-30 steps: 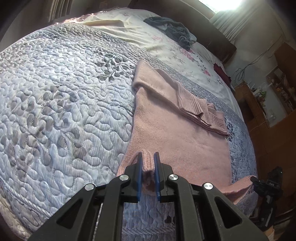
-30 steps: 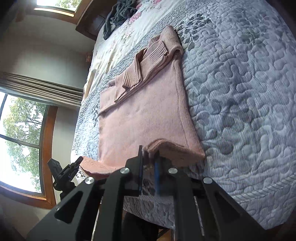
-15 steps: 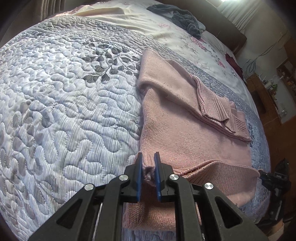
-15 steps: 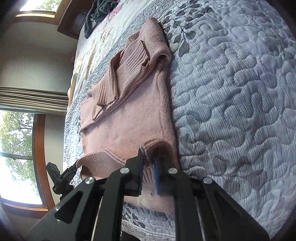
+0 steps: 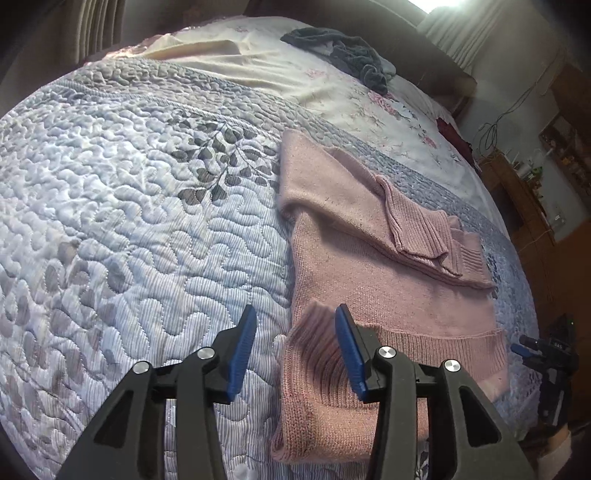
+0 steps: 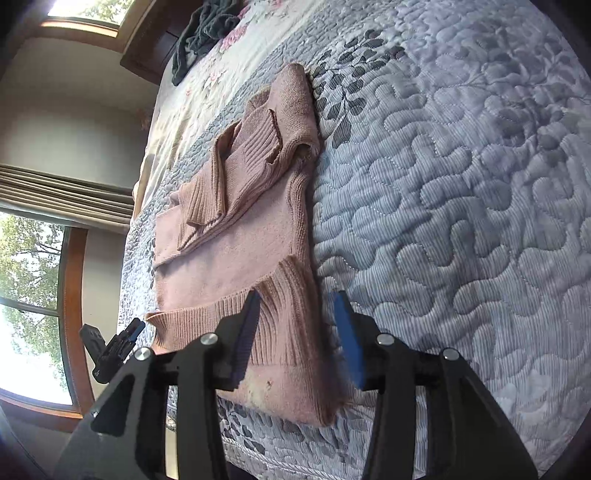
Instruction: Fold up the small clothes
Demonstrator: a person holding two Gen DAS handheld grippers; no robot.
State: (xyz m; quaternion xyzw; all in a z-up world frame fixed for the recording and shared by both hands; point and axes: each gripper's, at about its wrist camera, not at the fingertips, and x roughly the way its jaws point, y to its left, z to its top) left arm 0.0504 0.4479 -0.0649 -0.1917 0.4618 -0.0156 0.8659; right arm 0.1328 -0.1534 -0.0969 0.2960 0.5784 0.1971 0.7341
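Note:
A pink knit sweater [image 5: 373, 273] [image 6: 240, 236] lies on the quilted bedspread, sleeves folded across its chest. Its ribbed bottom hem [image 5: 317, 365] [image 6: 284, 306] is folded up over the body, one corner still raised. My left gripper [image 5: 293, 345] stands open over the hem's left corner, its right blue pad touching the knit. My right gripper [image 6: 295, 328] is open too, straddling the hem's right edge. In the left wrist view the other gripper's tip [image 5: 532, 345] shows past the sweater's far side, and likewise a gripper tip [image 6: 122, 338] in the right wrist view.
The grey-blue quilt [image 5: 129, 221] [image 6: 461, 184] spreads wide beside the sweater. A dark garment [image 5: 347, 55] [image 6: 203, 33] lies on the floral sheet [image 5: 332, 88] near the headboard. Wooden furniture [image 5: 524, 206] stands by the bed; a window [image 6: 26, 295] sits past the bed's edge.
Both grippers carried the hem forward over the sweater's body, then opened and let it go. The hem now lies folded on the sweater.

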